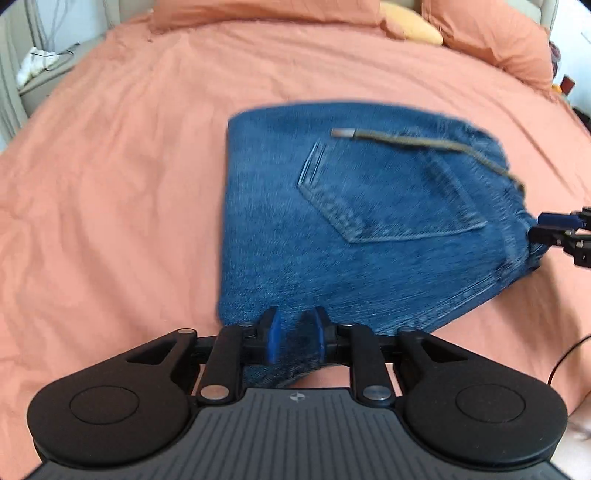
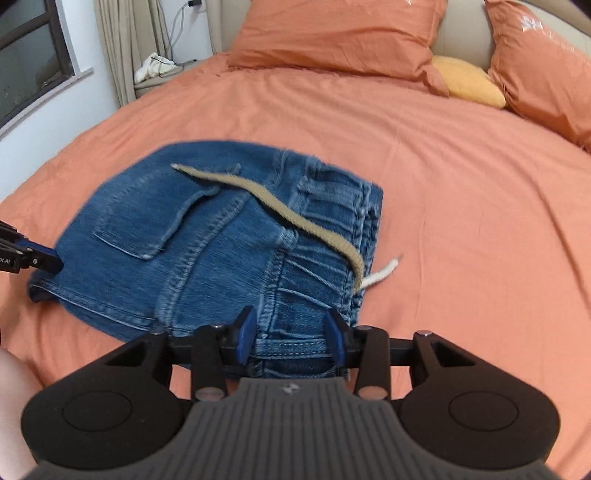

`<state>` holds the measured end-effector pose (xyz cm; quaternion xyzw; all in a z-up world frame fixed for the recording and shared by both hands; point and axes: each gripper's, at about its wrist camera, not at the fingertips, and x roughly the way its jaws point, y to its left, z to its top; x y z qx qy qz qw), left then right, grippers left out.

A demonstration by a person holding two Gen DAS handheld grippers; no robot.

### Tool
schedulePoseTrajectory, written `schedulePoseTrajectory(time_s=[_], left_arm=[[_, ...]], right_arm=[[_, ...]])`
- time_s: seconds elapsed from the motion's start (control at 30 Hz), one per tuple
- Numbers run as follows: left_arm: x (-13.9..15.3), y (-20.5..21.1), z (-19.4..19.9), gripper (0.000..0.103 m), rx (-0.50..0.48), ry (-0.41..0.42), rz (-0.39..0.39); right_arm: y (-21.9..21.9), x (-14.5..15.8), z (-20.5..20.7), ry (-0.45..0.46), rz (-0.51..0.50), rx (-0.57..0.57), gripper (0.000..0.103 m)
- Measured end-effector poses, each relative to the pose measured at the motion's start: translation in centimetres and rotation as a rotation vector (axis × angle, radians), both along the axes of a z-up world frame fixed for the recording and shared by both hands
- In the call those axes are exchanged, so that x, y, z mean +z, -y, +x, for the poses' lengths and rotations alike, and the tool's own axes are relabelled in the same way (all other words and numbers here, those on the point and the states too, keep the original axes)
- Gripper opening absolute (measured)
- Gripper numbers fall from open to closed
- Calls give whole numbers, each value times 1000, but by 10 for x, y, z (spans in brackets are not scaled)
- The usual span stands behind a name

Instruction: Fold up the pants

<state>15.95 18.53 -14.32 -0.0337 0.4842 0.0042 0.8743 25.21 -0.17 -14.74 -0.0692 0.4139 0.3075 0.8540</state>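
Note:
The blue denim pants [image 1: 351,214] lie folded into a compact stack on the orange bed, back pocket up, with a tan drawstring [image 1: 424,144] across the top. They also show in the right wrist view [image 2: 207,240], where a white cord end [image 2: 384,275] pokes out at the waistband side. My left gripper [image 1: 295,332] is shut on the near corner of the pants. My right gripper [image 2: 291,332] holds the waistband edge between its pads, and its fingers [image 1: 554,229] appear at the right of the left wrist view.
The orange bedsheet [image 1: 129,184] spreads all around the pants. Orange pillows [image 2: 332,33] and a yellow cushion [image 2: 469,81] lie at the headboard. A nightstand with white cloth and cables [image 2: 155,70] stands by the curtain at the left.

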Motion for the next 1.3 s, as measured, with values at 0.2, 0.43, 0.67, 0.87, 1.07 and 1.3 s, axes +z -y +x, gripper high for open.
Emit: schedulePoseTrajectory(time_s=[0.2, 0.43, 0.67, 0.87, 1.07, 1.3], left_arm=[[57, 22, -36, 39, 49, 136, 70], [123, 48, -89, 49, 78, 317, 112], [151, 84, -144, 69, 122, 493, 170], [141, 114, -173, 88, 218, 538, 278], [115, 126, -178, 88, 212, 463, 223], [78, 132, -168, 86, 226, 361, 218]], right_arm=[[10, 58, -36, 115, 29, 13, 67], [28, 138, -95, 274, 102, 25, 87], [50, 169, -158, 350, 153, -69, 97], [60, 161, -213, 420, 165, -196, 97], [54, 137, -254, 463, 168, -264, 98], [39, 109, -242, 350, 135, -243, 97]])
